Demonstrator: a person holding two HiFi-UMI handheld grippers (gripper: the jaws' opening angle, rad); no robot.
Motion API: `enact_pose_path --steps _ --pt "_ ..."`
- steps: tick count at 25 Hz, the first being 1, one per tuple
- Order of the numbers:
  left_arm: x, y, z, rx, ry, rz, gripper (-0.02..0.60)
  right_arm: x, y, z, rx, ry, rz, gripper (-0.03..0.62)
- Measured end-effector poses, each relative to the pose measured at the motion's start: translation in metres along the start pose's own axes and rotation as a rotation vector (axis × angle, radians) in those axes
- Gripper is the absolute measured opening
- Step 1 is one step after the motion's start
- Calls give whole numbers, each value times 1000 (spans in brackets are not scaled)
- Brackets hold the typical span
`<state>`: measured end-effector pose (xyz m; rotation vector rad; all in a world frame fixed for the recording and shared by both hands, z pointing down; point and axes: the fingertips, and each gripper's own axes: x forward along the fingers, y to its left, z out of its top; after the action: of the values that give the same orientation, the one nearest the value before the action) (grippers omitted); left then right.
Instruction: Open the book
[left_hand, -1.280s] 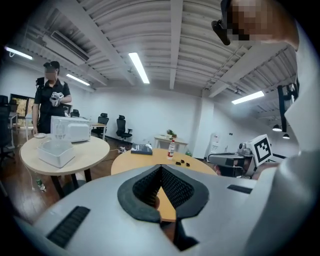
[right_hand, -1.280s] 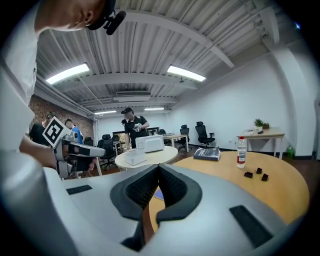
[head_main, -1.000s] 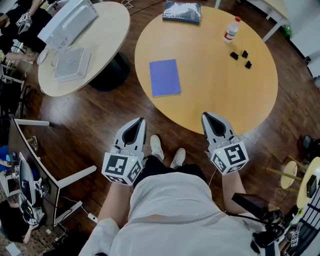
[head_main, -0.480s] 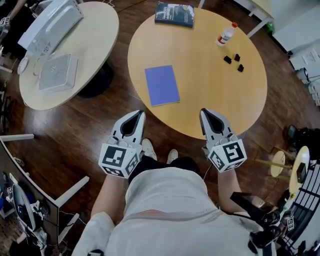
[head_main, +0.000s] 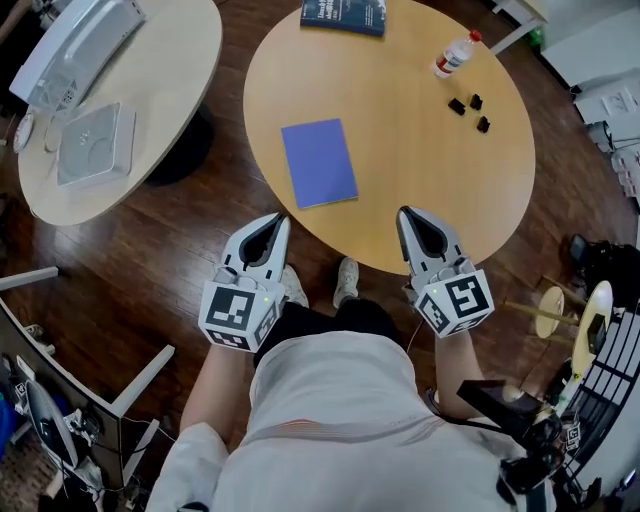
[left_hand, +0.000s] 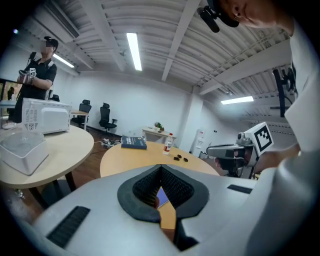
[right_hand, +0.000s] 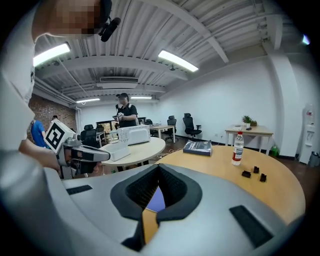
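Fingers together, empty — purple book lies closed, flat, apparently thin.

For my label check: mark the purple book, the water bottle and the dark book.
purple book (head_main: 319, 162), head view, middle of cover.
water bottle (head_main: 452, 56), head view, its body.
dark book (head_main: 344, 14), head view, its cover.

We can read no words or numbers anywhere. The only signs are the black-and-white square markers on the cubes of the left gripper and the right gripper, patterns rather than letters. On the round table, the dark book at twelve o'clock carries pale print and the bottle at one o'clock a label, both too small for us to read.
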<state>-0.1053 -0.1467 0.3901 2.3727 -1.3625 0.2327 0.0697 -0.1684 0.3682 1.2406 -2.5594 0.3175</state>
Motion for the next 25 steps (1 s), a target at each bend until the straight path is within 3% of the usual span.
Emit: enact_pose_path --steps 4,12,22,25 --pt "31 -8 -18 22 63 31 11 8 -22 -17 10 14 39 3" --pt "118 -34 -54 99 192 52 11 4 -94 -82 90 124 34 3" --pt "203 -59 -145 334 455 58 118 5 -130 -130 113 172 93 3" --pt "219 -60 -165 411 505 84 118 4 -136 -134 74 179 93 3"
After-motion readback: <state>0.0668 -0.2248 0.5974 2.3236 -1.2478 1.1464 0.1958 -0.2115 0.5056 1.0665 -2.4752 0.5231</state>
